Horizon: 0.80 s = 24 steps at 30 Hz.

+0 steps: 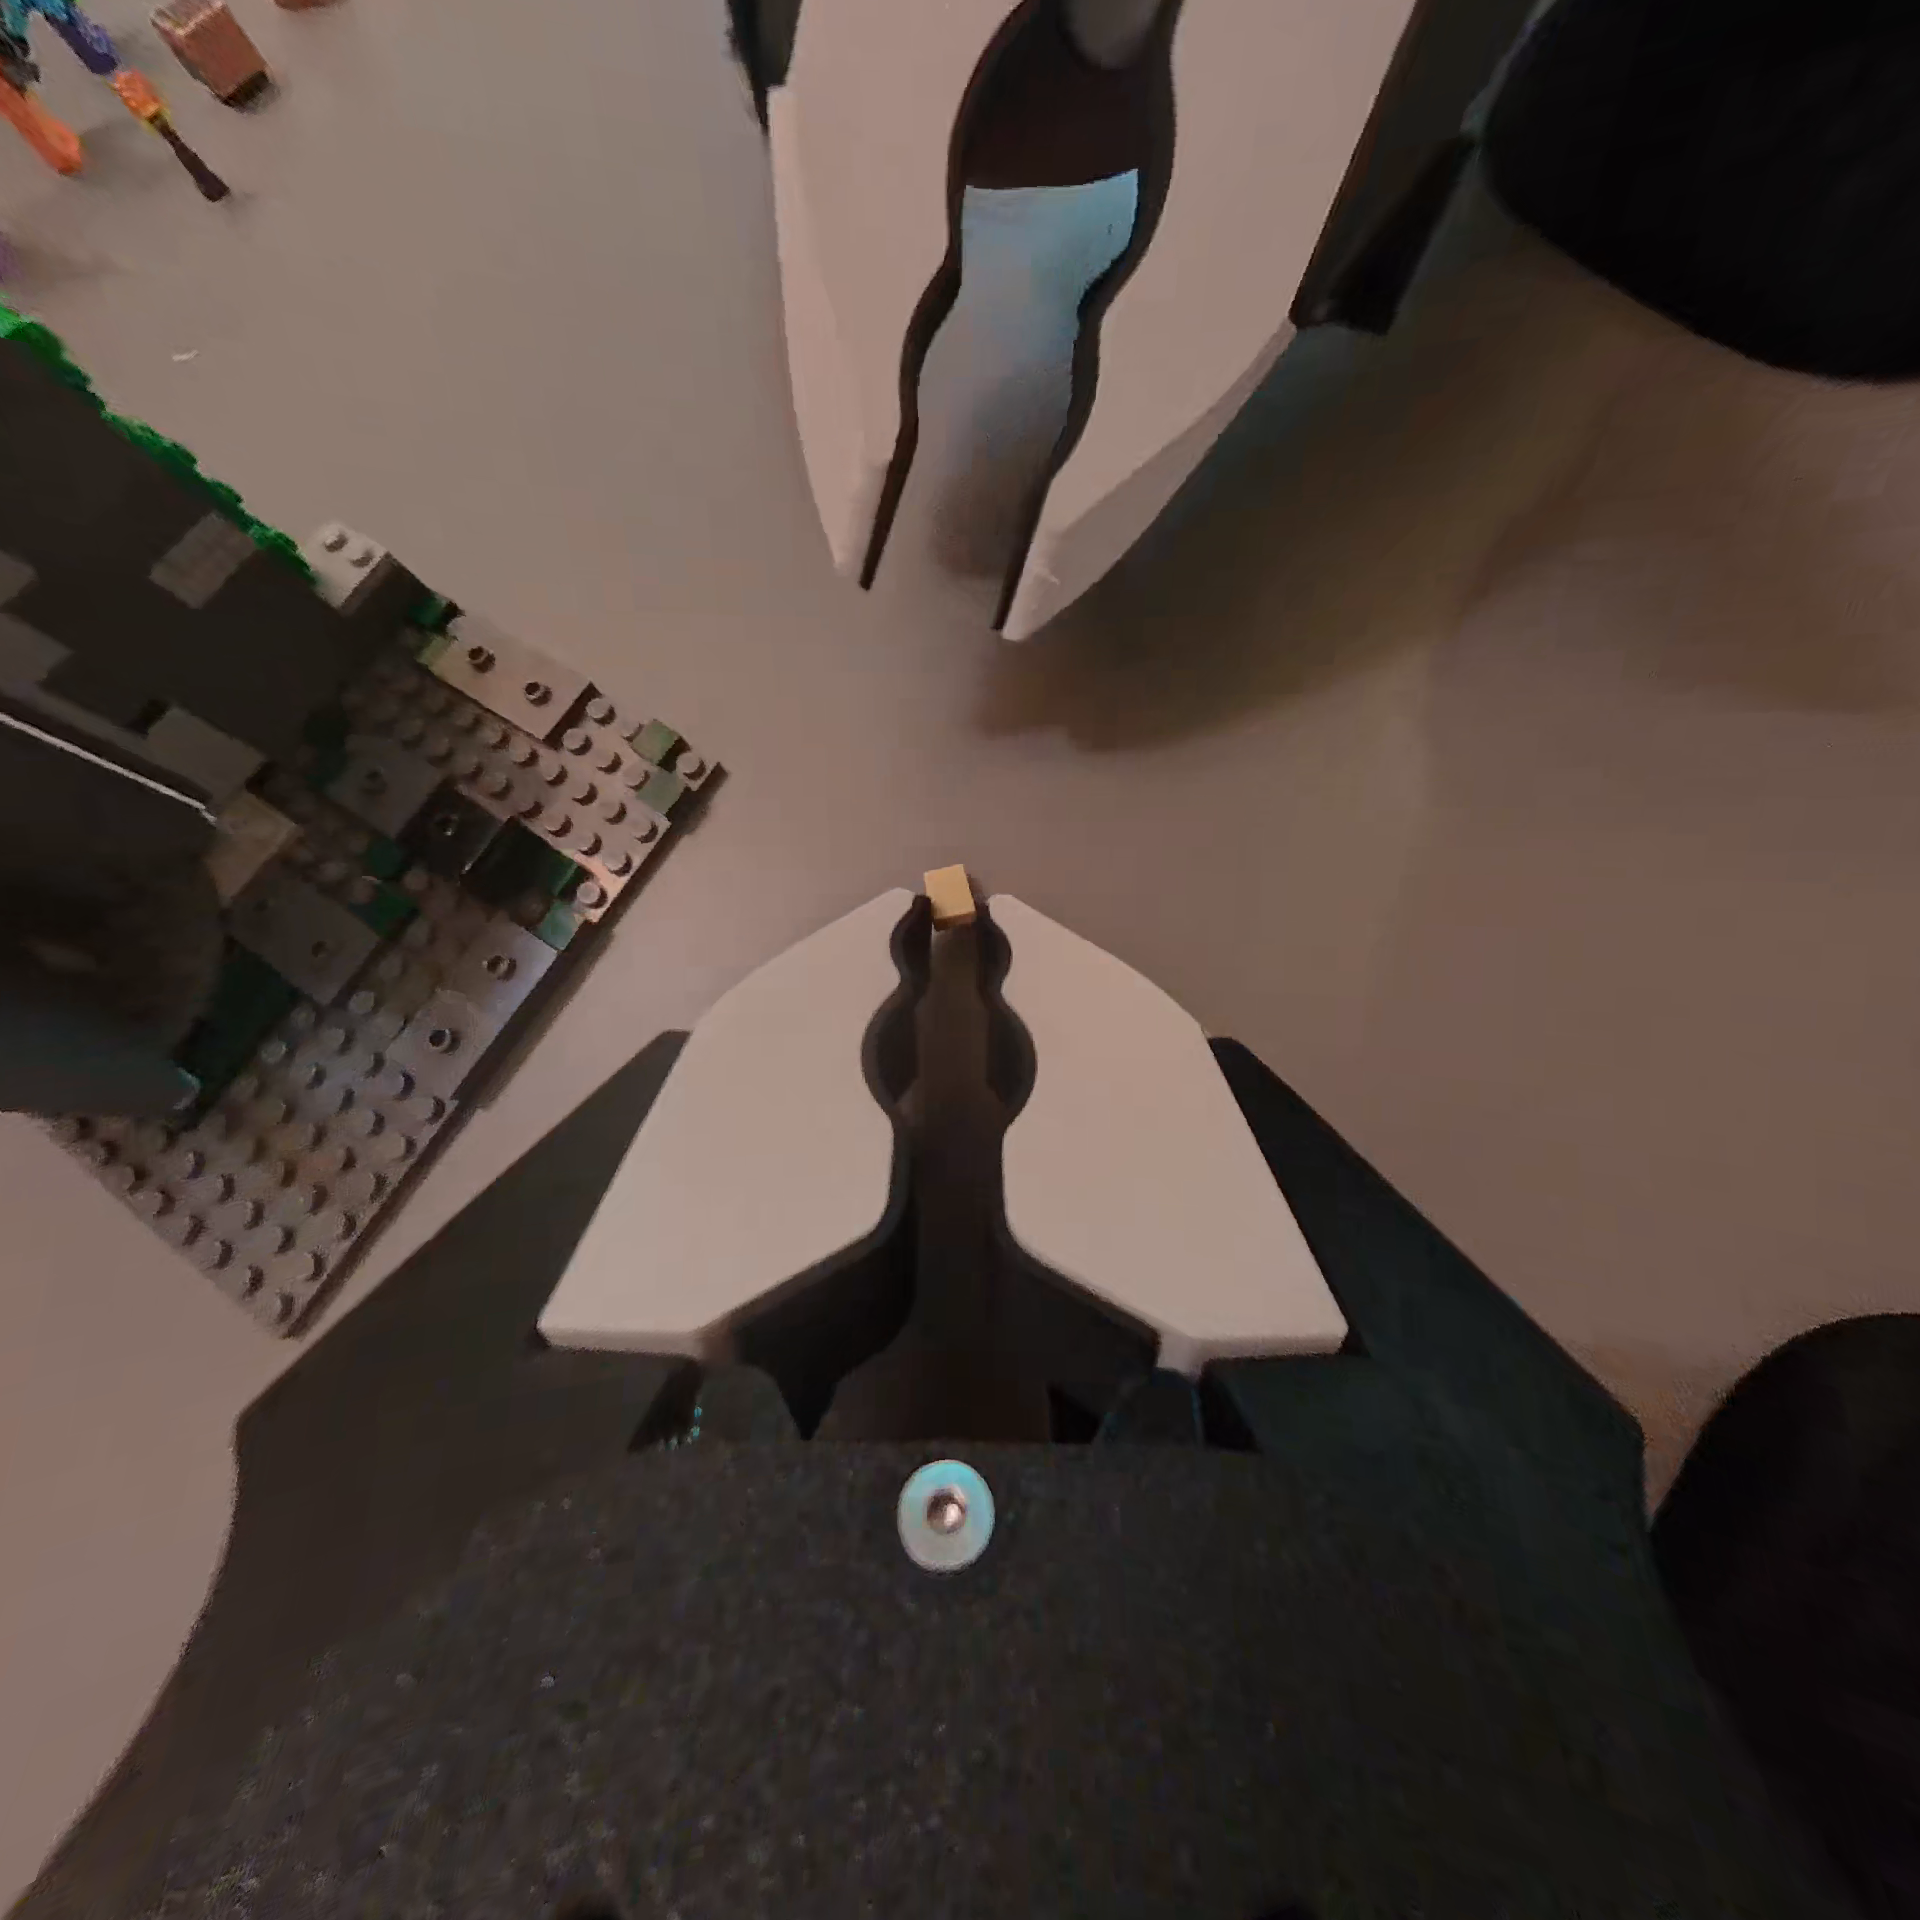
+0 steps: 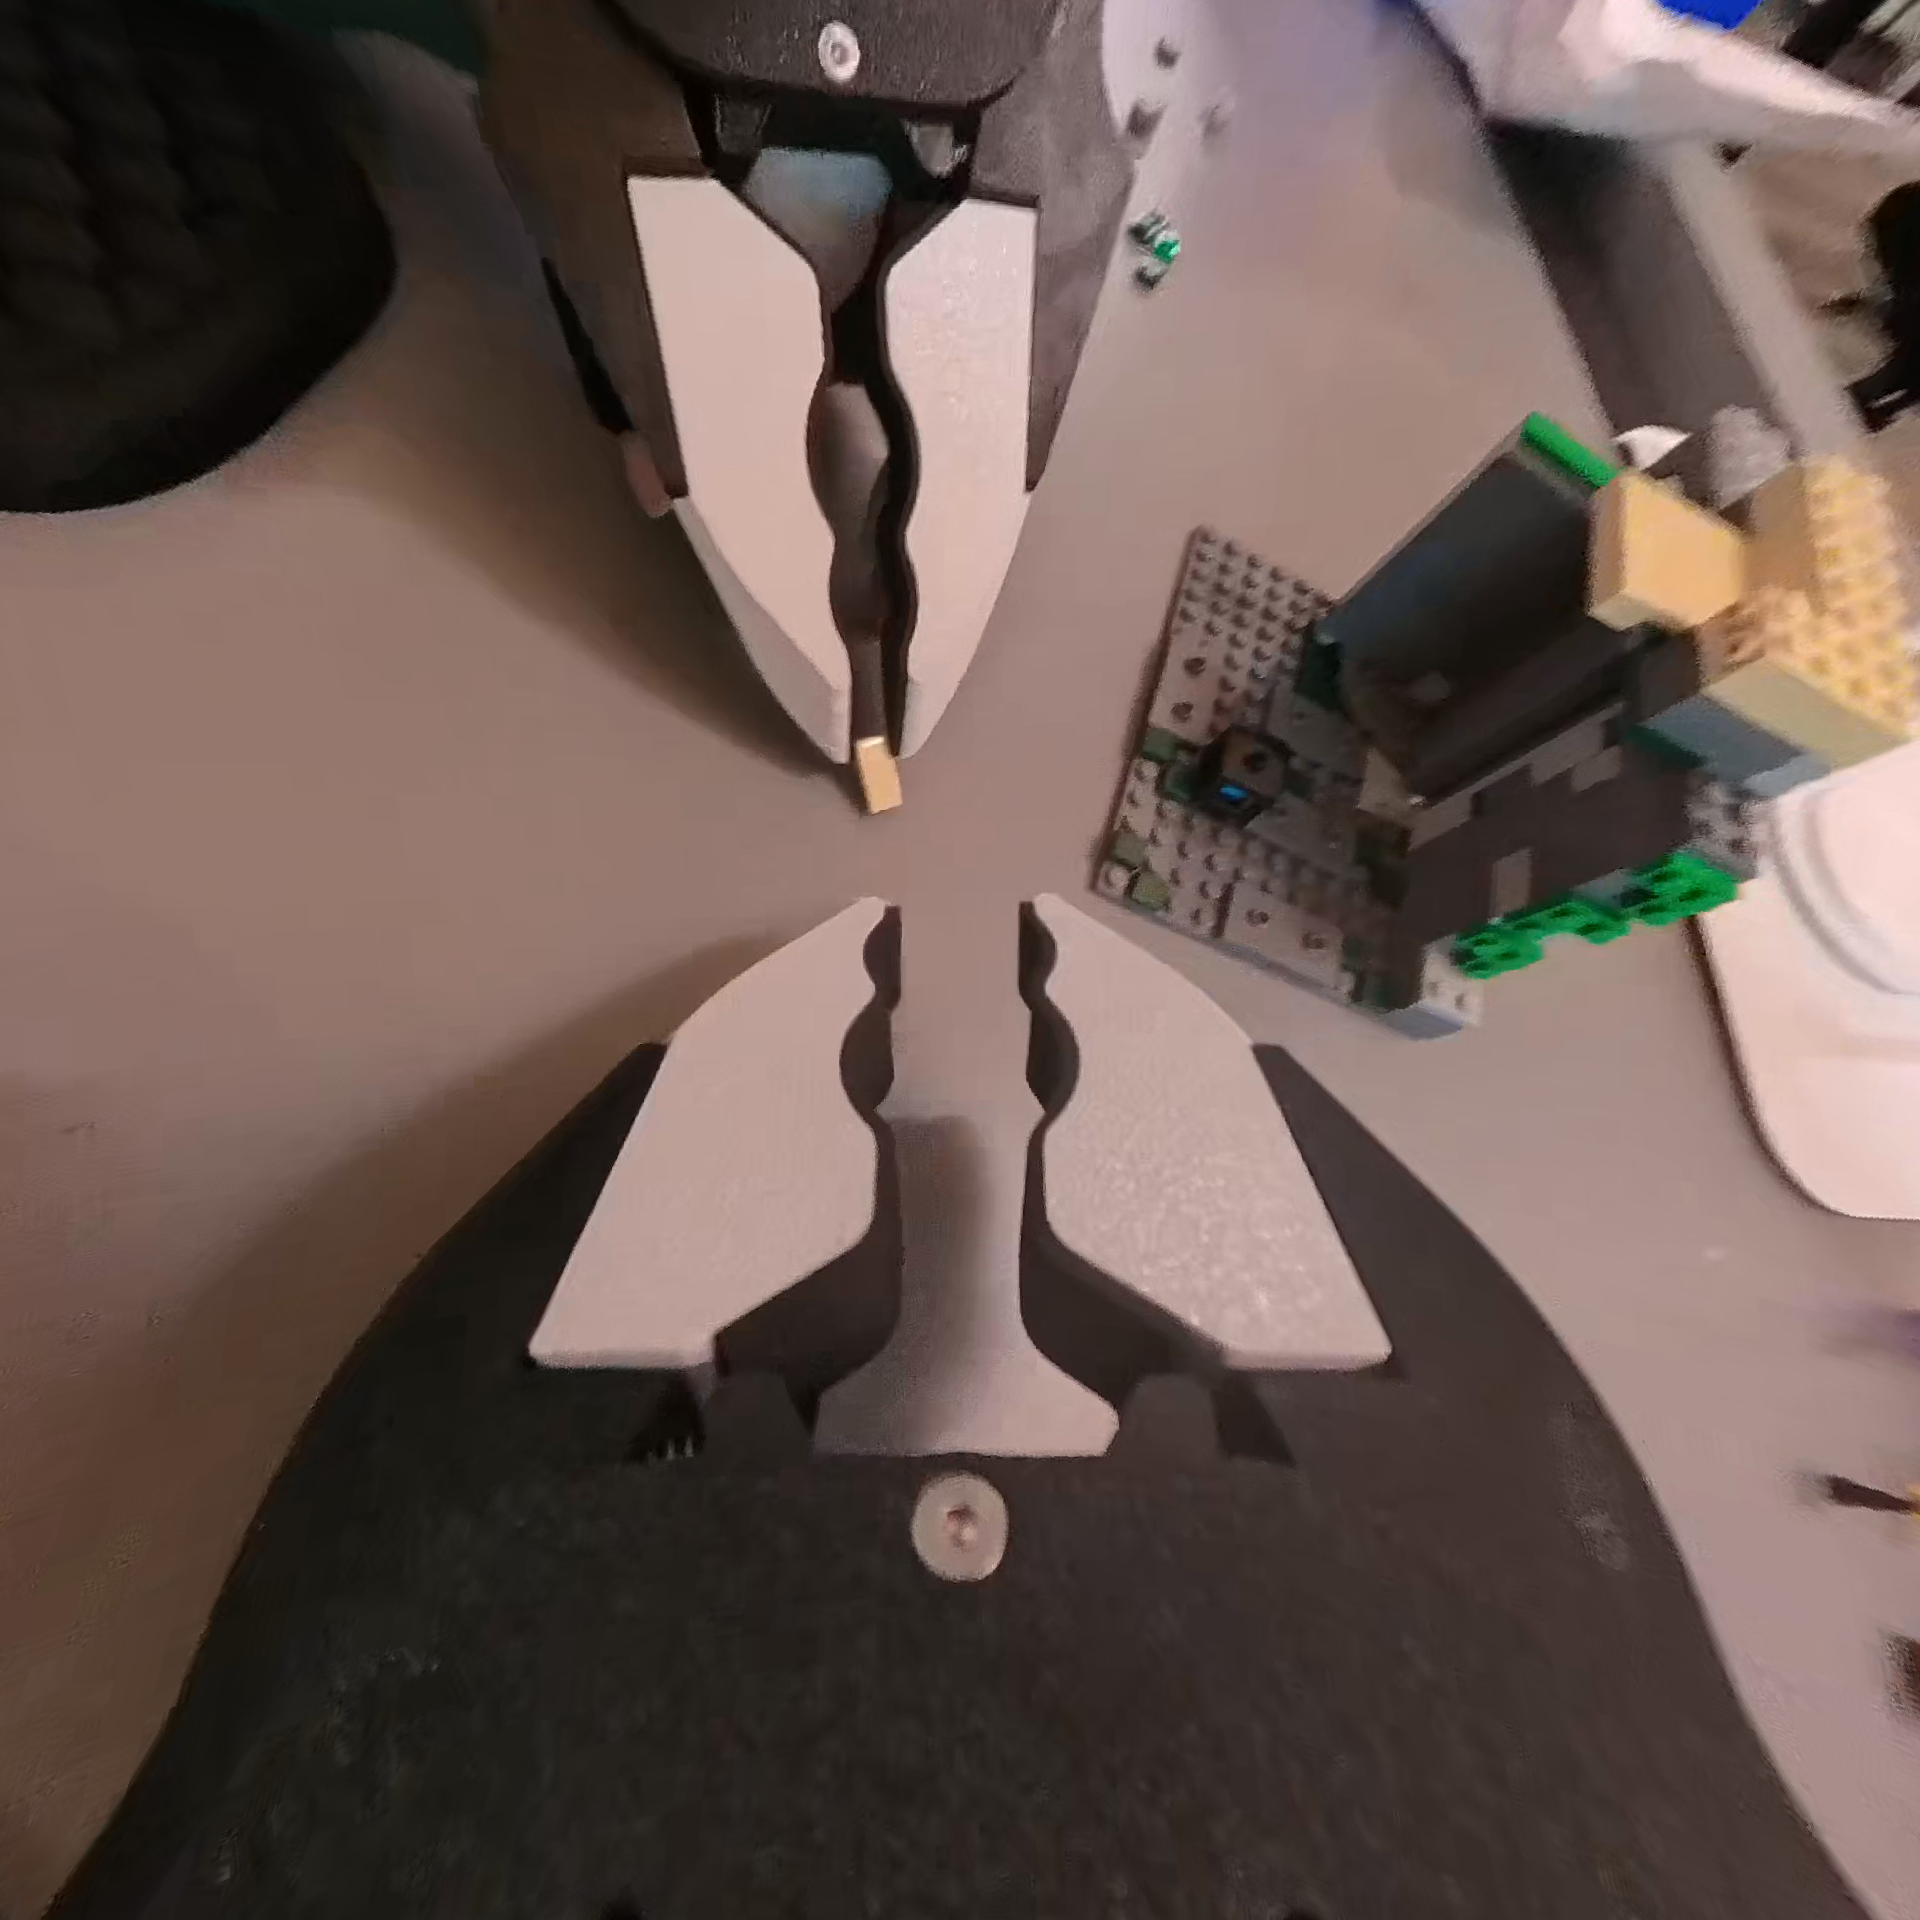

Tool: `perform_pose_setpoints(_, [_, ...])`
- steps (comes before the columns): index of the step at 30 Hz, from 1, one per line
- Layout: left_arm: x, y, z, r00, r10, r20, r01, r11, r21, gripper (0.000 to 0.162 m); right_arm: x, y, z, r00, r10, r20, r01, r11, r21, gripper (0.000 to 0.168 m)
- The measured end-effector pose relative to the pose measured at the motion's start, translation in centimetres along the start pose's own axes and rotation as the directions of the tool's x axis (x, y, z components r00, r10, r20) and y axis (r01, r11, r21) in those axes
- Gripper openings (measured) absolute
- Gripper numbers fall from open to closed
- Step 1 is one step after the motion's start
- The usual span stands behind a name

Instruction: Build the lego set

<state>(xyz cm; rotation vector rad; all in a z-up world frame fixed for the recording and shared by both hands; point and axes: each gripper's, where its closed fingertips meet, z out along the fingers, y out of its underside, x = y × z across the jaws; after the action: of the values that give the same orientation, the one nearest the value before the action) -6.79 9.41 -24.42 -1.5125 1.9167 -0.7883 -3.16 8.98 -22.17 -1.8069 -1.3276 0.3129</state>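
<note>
Between left gripper [image 1: 953, 902] tips, half-hidden tan brick [image 1: 953, 898]

In the left wrist view, the grey lego build [image 1: 343, 914] runs off the left edge, its tall part dark and out of focus. Orange and purple pieces [image 1: 42, 125] at the top-left corner are cropped. In the right wrist view, the tan roof [image 2: 1829, 582] is blurred and cut by the right edge, as is the white tray [image 2: 1849, 1018]. 2 small green bits [image 2: 1153, 249] are too small to identify.
</note>
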Motion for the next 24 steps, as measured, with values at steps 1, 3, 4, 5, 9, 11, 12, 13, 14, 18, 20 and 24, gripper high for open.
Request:
perform_pose_setpoints(1, [0.1, 0.1, 0.0, 1.0, 0.022, 0.002, -0.022, 1.0, -0.01, 0.008, -0.4, 0.1, 0.2, 1.0, 0.009, 0.03, -0.009, 1.0, -0.009, 0.021])
perform_pose_setpoints(3, [0.3, 0.2, 0.1, 0.999, 0.054, 0.003, -0.054, 0.998, -0.027, 0.012, -0.8, 0.1, 0.6, 0.998, 0.013, 0.063, -0.012, 1.0, -0.024, 0.021])
perform_pose_setpoints(4, [0.3, 0.2, 0.1, 0.998, 0.063, 0.004, -0.063, 0.997, -0.036, 0.015, -1.0, 0.1, 0.8, 0.997, 0.011, 0.077, -0.008, 0.999, -0.032, 0.021])
perform_pose_setpoints(5, [0.3, 0.2, 0.1, 0.998, 0.069, 0.005, -0.069, 0.997, -0.043, 0.018, -1.1, 0.0, 1.0, 0.996, 0.006, 0.087, -0.003, 0.999, -0.04, 0.021])
perform_pose_setpoints(9, [0.4, 0.2, -0.5, 0.998, 0.055, 0.001, -0.055, 0.998, -0.038, 0.023, -0.9, -0.7, 1.6, 0.995, -0.004, 0.097, 0.008, 0.999, -0.041, 0.021])
perform_pose_setpoints(11, [0.3, 0.1, -0.9, 0.999, 0.035, 0.009, -0.034, 0.999, -0.023, 0.023, -0.7, -1.3, 1.7, 0.996, 0.02, 0.09, -0.018, 1.0, -0.016, 0.021])
perform_pose_setpoints(12, [0.3, 0.0, -1.1, 1.0, 0.023, 0.01, -0.023, 1.0, -0.013, 0.023, -0.7, -1.5, 1.8, 0.995, 0.038, 0.089, -0.038, 0.999, -0.001, 0.021])
perform_pose_setpoints(13, [0.3, 0.0, -1.3, 1.0, 0.014, 0.009, -0.014, 1.0, -0.005, 0.022, -0.7, -1.7, 1.9, 0.994, 0.056, 0.09, -0.057, 0.998, 0.011, 0.021])
perform_pose_setpoints(14, [0.3, 0.0, -1.4, 1.0, 0.009, 0.011, -0.009, 1.0, -0.006, 0.02, -0.7, -1.8, 2.0, 0.994, 0.066, 0.09, -0.068, 0.998, 0.016, 0.021])
perform_pose_setpoints(18, [0.5, 0.6, -1.2, 1.0, -0.007, 0.005, 0.008, 0.999, -0.036, 0.017, -1.0, -1.3, 2.4, 0.995, 0.044, 0.086, -0.042, 0.999, -0.018, 0.019])
perform_pose_setpoints(20, [0.6, 0.8, -1.0, 1.0, -0.03, 0.001, 0.03, 0.998, -0.054, 0.018, -0.9, -1.1, 2.5, 0.996, 0.027, 0.082, -0.024, 0.999, -0.039, 0.022])
perform_pose_setpoints(24, [0.5, 0.9, -0.5, 0.998, -0.068, 0.019, 0.069, 0.994, -0.087, 0.02, -0.9, -0.8, 2.6, 0.997, 0.011, 0.077, -0.007, 0.999, -0.048, 0.023])
